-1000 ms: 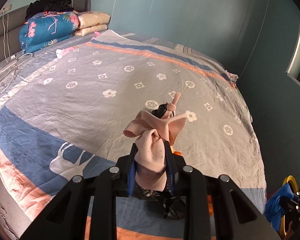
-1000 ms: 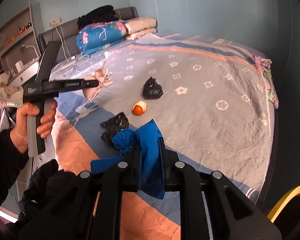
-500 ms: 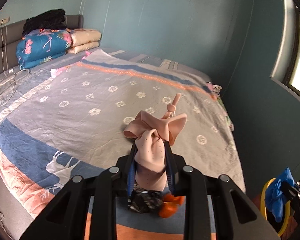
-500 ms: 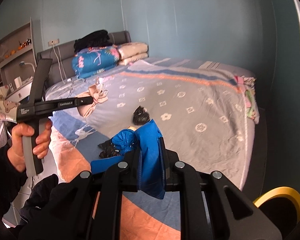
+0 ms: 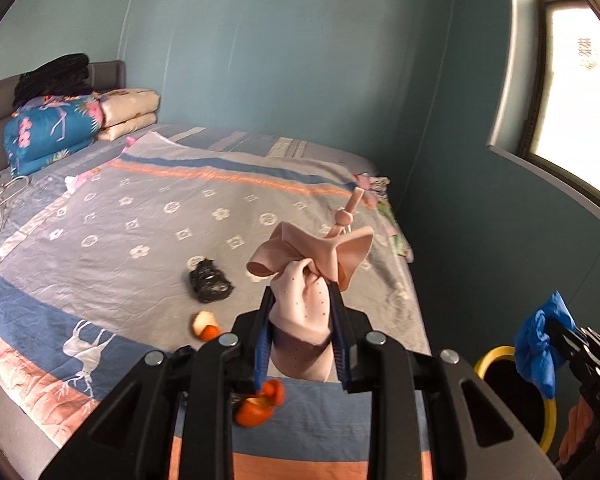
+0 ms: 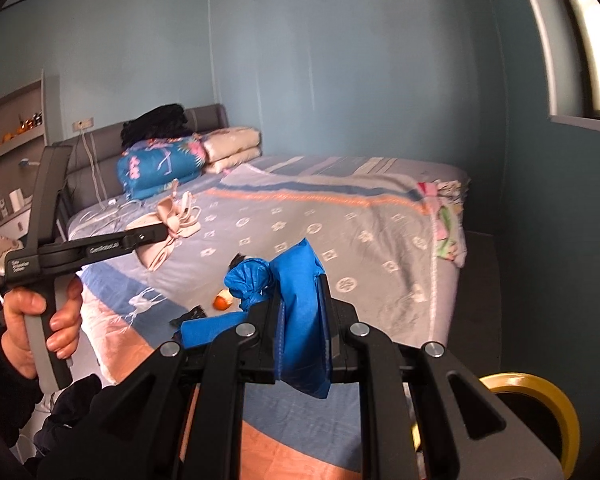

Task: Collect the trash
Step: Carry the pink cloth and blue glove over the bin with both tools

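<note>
My left gripper [image 5: 302, 304] is shut on a knotted pink bag [image 5: 312, 272] and holds it above the bed's foot end; it also shows in the right wrist view [image 6: 168, 228]. My right gripper [image 6: 302, 300] is shut on a knotted blue bag [image 6: 292, 292], seen in the left wrist view [image 5: 540, 344] above a yellow-rimmed bin [image 5: 516, 392]. On the bedspread [image 5: 100, 248] lie a crumpled black bag [image 5: 210, 282], an orange peel [image 5: 205, 325] and more orange peel [image 5: 258, 404] under my left gripper's body.
The yellow-rimmed bin [image 6: 540, 412] stands on the floor at the bed's foot corner. Folded quilts [image 5: 60, 124] and dark clothes lie at the headboard. Cables [image 5: 0, 196] lie at the bed's left. A window [image 5: 572, 80] is on the right wall. Another black scrap [image 6: 190, 314] lies on the bed.
Both grippers have lifted and drawn back from the bed towards its foot corner, each still holding its bag. The black bag and peels and the bin have come into view.
</note>
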`<move>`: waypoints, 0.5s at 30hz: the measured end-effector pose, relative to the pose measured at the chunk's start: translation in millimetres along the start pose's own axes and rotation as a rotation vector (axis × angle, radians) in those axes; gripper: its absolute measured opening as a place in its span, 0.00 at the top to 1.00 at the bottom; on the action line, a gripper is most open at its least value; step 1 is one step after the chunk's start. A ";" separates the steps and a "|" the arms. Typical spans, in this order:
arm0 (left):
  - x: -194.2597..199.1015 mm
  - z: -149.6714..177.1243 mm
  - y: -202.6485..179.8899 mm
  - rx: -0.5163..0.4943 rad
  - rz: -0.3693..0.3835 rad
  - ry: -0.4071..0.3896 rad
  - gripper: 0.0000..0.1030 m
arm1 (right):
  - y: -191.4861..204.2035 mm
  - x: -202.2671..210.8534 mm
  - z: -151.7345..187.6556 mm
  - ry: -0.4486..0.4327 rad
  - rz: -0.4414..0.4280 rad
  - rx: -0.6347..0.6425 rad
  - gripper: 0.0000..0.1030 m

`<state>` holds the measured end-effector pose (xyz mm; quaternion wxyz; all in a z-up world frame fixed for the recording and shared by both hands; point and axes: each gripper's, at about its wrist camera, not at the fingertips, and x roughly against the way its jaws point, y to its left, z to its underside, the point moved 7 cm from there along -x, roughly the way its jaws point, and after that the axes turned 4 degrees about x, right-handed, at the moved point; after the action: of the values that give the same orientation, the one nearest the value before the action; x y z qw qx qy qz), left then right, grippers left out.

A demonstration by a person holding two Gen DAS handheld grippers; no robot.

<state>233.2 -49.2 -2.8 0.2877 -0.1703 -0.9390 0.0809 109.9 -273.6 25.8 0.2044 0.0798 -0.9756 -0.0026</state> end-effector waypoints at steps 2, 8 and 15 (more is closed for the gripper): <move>2.4 0.7 -9.8 -0.012 0.016 0.000 0.77 | -11.0 11.6 -0.1 -0.015 0.024 -0.013 0.87; 10.0 3.5 -47.6 -0.042 0.069 0.011 0.76 | -39.9 33.7 1.7 -0.032 0.094 -0.039 0.87; 17.1 11.0 -88.5 -0.103 0.120 0.012 0.76 | -71.1 57.1 4.9 -0.050 0.173 -0.068 0.87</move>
<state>189.6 -125.8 19.0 0.2788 -0.2415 -0.9282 0.0485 67.4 -352.8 41.4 0.1821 -0.0118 -0.9830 -0.0200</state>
